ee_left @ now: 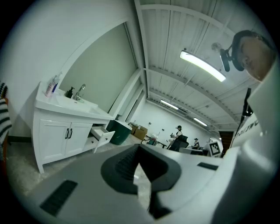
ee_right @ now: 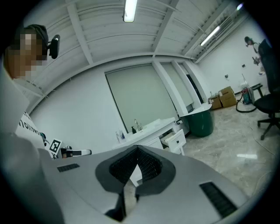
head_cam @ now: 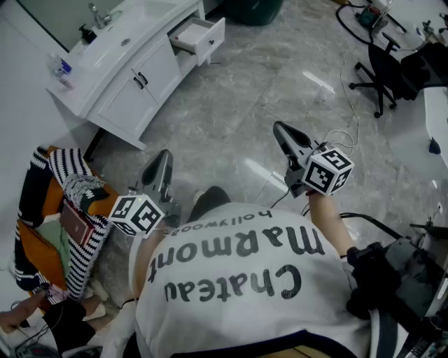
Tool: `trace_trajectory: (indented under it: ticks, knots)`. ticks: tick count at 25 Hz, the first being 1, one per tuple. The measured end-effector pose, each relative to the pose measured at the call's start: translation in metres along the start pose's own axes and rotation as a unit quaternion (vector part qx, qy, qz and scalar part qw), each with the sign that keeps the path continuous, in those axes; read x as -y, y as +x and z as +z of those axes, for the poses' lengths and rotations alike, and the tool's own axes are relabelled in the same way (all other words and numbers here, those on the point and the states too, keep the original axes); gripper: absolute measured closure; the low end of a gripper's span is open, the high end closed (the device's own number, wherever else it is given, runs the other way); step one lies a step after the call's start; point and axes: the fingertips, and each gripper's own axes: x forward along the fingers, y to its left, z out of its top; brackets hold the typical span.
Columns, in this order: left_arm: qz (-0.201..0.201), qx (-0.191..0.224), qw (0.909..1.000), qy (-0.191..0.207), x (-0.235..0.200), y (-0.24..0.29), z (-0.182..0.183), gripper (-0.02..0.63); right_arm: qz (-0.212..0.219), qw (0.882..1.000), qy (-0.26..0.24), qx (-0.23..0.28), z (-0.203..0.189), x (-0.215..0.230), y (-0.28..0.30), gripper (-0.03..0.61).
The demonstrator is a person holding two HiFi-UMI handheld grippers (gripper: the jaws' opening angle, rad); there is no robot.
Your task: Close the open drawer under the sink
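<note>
The white sink cabinet (head_cam: 133, 77) stands far off at the top left, and its upper right drawer (head_cam: 201, 37) is pulled out. In the left gripper view the open drawer (ee_left: 101, 134) shows beside the double doors; in the right gripper view the drawer (ee_right: 174, 140) looks small and distant. My left gripper (head_cam: 162, 156) and right gripper (head_cam: 281, 129) are held in front of the person's chest, well short of the cabinet. The jaws of both meet at the tips and hold nothing. The left gripper (ee_left: 140, 147) and the right gripper (ee_right: 138, 148) both point roughly toward the cabinet.
A dark green bin (head_cam: 253, 10) stands just right of the drawer. A black office chair (head_cam: 381, 70) and cables are at the top right. A seat piled with striped cloth (head_cam: 70, 210) is close on the left. People (ee_left: 178, 131) stand far behind. Marble floor (head_cam: 238, 105) lies between me and the cabinet.
</note>
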Motion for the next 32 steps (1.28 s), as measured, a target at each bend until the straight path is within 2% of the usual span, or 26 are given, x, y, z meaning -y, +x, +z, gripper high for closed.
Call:
trace_trajectory:
  ticks: [3, 8, 15, 19, 22, 26, 32]
  knots:
    - [-0.021, 0.015, 0.9997, -0.002, 0.005, -0.002, 0.005, 0.606, 0.001, 1.0, 0.002, -0.001, -0.001, -0.001, 0.002, 0.568]
    - [-0.031, 0.035, 0.9988, -0.013, 0.01, -0.003, 0.011, 0.606, 0.0, 1.0, 0.0, 0.002, 0.001, 0.0, -0.001, 0.568]
    - [-0.035, 0.004, 0.999, 0.025, 0.018, 0.004, 0.006, 0.606, -0.006, 1.0, 0.004, 0.013, 0.004, 0.003, -0.009, 0.567]
    - [-0.041, 0.032, 0.9984, 0.023, 0.026, 0.005, 0.007, 0.606, -0.014, 0.999, 0.021, 0.025, 0.002, 0.014, -0.022, 0.566]
    - [-0.026, 0.05, 0.9979, 0.034, 0.02, 0.005, 0.006, 0.606, -0.023, 0.999, 0.033, 0.014, -0.01, 0.023, -0.026, 0.566]
    - [-0.024, 0.016, 0.9978, 0.059, 0.015, 0.02, 0.001, 0.606, -0.038, 0.998, 0.042, 0.01, -0.011, 0.036, -0.021, 0.566]
    - [-0.028, 0.008, 0.9996, 0.001, -0.02, 0.055, 0.011, 0.606, -0.042, 0.998, 0.034, -0.018, -0.009, 0.047, 0.014, 0.566]
